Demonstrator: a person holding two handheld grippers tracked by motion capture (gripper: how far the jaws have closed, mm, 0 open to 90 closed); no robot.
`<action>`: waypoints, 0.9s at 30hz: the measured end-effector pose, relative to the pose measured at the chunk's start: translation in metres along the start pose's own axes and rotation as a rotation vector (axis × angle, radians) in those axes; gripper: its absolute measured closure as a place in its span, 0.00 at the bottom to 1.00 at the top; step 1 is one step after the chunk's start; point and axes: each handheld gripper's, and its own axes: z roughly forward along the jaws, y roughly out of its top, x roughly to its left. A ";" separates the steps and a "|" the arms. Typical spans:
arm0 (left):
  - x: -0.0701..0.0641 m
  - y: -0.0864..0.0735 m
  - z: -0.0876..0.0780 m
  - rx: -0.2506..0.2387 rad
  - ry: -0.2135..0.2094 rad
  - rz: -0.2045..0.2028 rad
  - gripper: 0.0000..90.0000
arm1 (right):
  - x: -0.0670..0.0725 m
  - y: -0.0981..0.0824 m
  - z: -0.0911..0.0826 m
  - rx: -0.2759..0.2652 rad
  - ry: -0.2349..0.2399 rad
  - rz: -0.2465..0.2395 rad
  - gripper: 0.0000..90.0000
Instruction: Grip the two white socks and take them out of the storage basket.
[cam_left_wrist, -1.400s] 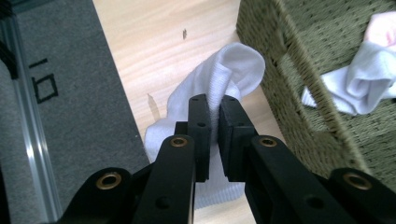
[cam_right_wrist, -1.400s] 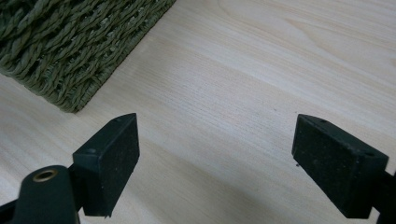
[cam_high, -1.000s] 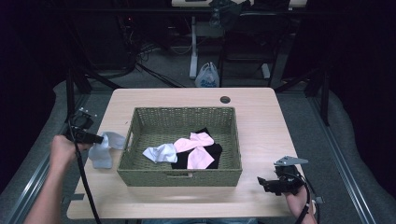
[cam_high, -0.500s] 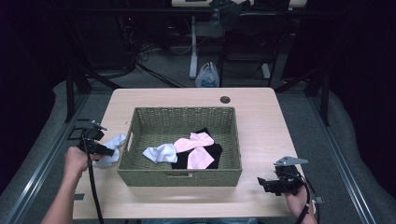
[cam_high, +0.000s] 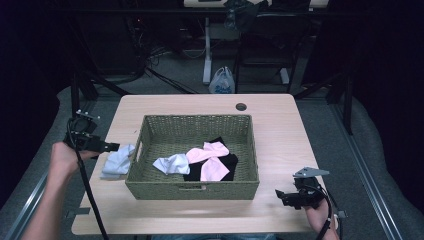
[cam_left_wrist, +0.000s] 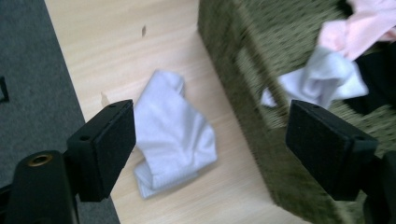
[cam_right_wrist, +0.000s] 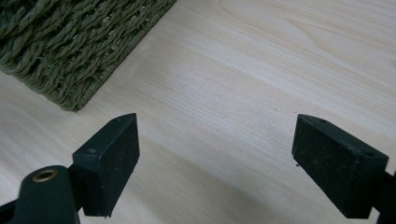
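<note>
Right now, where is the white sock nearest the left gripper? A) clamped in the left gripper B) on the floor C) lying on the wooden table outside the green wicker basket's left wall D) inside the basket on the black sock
C: the crumpled white sock lies flat on the light wooden table just outside the woven green wicker basket, and the left gripper, whose jaws have just been opening, stands above it with nothing between the pads.

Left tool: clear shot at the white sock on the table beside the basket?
Probably yes. The left tool is open and hangs just above the white sock, which lies flat on the table with nothing on it. The basket wall beside it is close, so the basket-side jaw has little room.
</note>
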 end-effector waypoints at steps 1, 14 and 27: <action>0.000 0.000 0.000 0.000 0.000 0.000 0.17 | 0.000 0.000 0.000 0.000 0.000 0.000 0.16; -0.049 0.038 0.000 -0.015 -0.034 0.130 0.09 | -0.001 -0.001 -0.001 -0.002 0.002 0.001 0.16; -0.080 0.048 0.046 0.023 -0.070 0.193 0.06 | -0.001 -0.002 -0.002 -0.005 0.007 -0.001 0.16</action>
